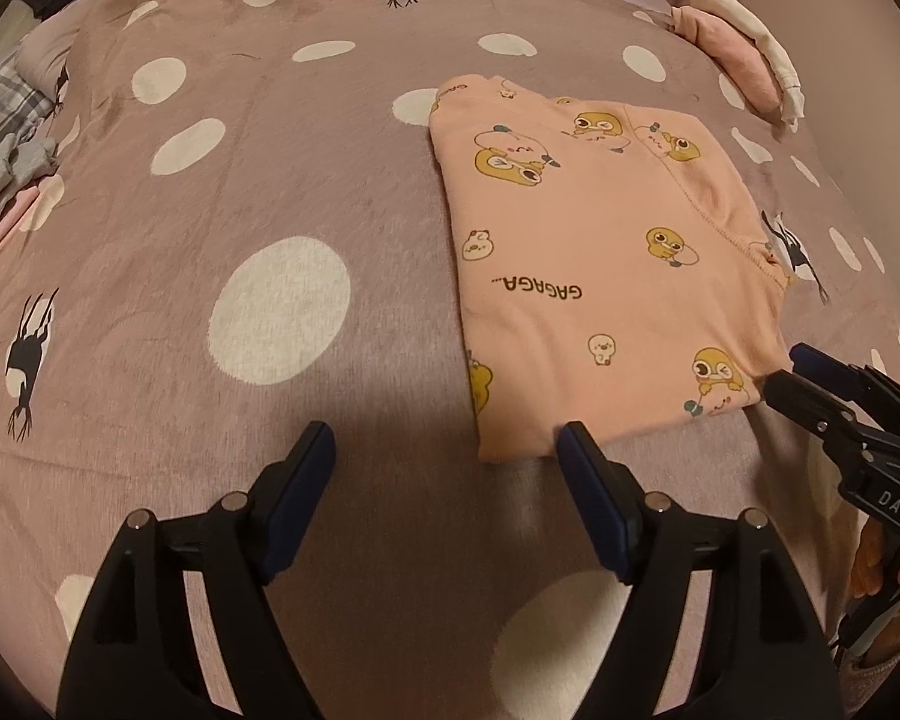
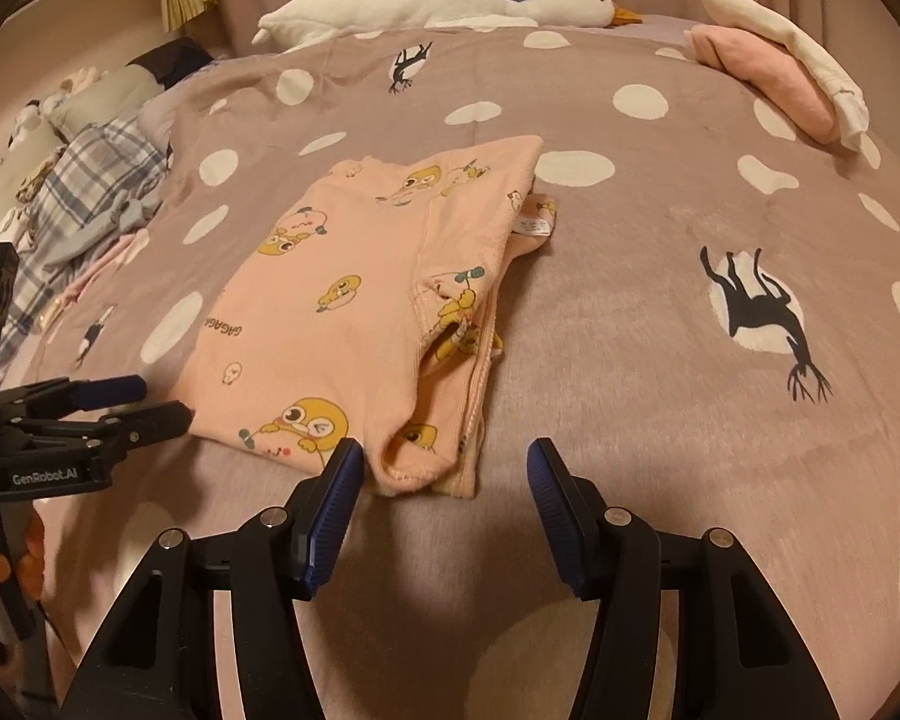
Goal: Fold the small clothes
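Fleece, mauve and softly napped, is covering the bed under both grippers, printed with white spots and small black deer. I am looking at the shirt, a peach knit with yellow cartoon ducks, lying folded into a rough rectangle on the blanket. Its stitched hems and layered edges are showing along the right side in the right wrist view, with a small white label poking out near the far corner.

I am holding the left gripper spread wide, nothing between its blue ribbed pads; its right finger is sitting at the shirt's near edge. I am holding the right gripper partly spread too, its pads apart and pinching nothing, the shirt's near right corner lying just ahead between the fingertips.

Bare blanket is lying open to the shirt's left and right. A plaid pile is crowding the far left edge, a pink and cream stack is sitting at the far right, and a plush goose is lying along the far end.
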The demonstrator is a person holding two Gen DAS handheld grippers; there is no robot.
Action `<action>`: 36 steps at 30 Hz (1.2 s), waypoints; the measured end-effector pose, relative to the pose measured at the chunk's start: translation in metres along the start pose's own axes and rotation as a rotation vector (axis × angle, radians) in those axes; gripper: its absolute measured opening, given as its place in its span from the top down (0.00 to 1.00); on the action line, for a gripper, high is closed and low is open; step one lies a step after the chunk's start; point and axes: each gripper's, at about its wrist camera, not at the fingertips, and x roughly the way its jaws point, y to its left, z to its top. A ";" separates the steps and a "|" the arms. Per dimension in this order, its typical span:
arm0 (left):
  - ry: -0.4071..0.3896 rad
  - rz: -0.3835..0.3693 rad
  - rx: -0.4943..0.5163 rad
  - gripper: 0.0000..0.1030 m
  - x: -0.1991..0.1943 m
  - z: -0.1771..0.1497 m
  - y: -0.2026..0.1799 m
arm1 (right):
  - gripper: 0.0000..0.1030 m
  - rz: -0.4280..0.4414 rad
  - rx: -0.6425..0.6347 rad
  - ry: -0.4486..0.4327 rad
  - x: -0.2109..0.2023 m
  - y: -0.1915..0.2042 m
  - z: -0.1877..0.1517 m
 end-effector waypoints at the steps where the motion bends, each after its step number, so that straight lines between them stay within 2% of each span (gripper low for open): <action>1: 0.001 0.000 -0.001 0.23 0.000 0.000 0.000 | 0.45 0.002 0.000 -0.003 -0.002 0.001 0.000; 6: -0.016 -0.017 -0.011 0.21 -0.006 0.000 -0.003 | 0.45 0.016 -0.002 -0.024 -0.011 0.003 0.000; 8: -0.022 -0.024 -0.012 0.17 -0.009 0.000 -0.005 | 0.43 0.017 -0.003 -0.029 -0.014 0.005 0.001; 11: -0.043 -0.031 -0.009 0.11 -0.015 0.001 -0.009 | 0.33 0.010 -0.007 -0.040 -0.016 0.008 0.003; 13: -0.055 -0.029 0.001 0.03 -0.019 0.002 -0.011 | 0.30 0.009 -0.012 -0.052 -0.019 0.009 0.004; 15: -0.071 -0.026 0.004 0.01 -0.022 0.001 -0.013 | 0.26 0.009 -0.010 -0.057 -0.020 0.011 0.005; 17: -0.078 -0.025 0.006 0.01 -0.025 0.002 -0.013 | 0.18 0.015 -0.003 -0.063 -0.021 0.011 0.006; 21: -0.087 -0.011 0.005 0.01 -0.026 0.003 -0.013 | 0.10 0.016 0.018 -0.086 -0.025 0.011 0.008; 23: -0.096 0.004 0.004 0.01 -0.028 0.003 -0.013 | 0.02 0.008 0.025 -0.102 -0.028 0.012 0.009; 32: -0.135 0.052 -0.037 0.00 -0.047 0.003 -0.010 | 0.01 -0.079 0.012 -0.139 -0.046 0.018 0.011; 36: -0.146 0.061 -0.049 0.00 -0.059 0.001 -0.012 | 0.01 -0.071 0.014 -0.156 -0.056 0.020 0.011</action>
